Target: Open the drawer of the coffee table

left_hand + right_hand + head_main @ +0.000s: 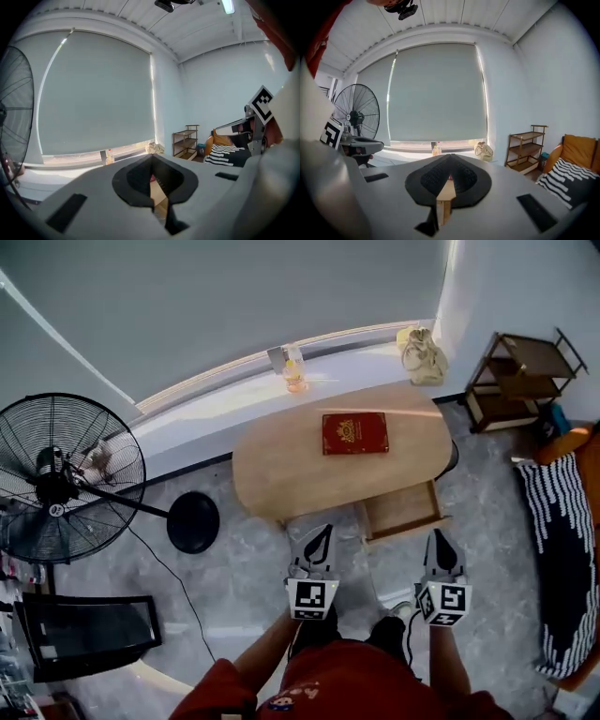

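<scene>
The oval wooden coffee table (281,465) stands by the window with a red book (355,433) on top. Its drawer (403,510) is pulled out from the near right side, and the inside looks empty. My left gripper (325,531) and right gripper (437,536) hang close to my body, above the floor in front of the table, and touch nothing. Both are shut with nothing held. In the left gripper view the gripper (151,159) shows a sliver of the table through the gap below its tips. The right gripper (450,157) shows the same in its own view.
A large standing fan (56,479) with a round black base (193,521) is at the left. A wooden shelf (520,376) stands at the back right, a striped cushion (562,559) at the right. A bag (424,357) and a bottle (293,376) sit on the window ledge.
</scene>
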Action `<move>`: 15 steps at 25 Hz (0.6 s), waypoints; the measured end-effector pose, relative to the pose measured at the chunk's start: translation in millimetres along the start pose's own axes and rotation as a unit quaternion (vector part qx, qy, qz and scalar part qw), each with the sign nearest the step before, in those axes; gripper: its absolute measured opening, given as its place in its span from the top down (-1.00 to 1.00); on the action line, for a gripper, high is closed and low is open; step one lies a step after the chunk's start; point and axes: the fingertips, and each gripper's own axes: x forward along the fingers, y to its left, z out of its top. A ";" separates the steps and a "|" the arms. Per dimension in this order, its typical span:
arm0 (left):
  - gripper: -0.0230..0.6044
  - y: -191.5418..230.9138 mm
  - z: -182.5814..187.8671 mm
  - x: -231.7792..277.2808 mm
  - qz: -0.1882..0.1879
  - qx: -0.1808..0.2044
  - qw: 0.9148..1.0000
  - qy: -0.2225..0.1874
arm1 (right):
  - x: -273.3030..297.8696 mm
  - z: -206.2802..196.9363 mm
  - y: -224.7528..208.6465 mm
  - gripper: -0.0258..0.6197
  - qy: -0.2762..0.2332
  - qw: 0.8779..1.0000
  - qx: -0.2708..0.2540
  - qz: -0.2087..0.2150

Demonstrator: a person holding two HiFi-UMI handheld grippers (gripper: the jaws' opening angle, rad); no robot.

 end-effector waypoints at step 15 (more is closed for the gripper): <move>0.90 76.8 169.0 -46.1 0.025 0.058 0.990 -0.128 | -15.1 167.4 40.3 0.93 -0.109 0.991 -0.081 -0.011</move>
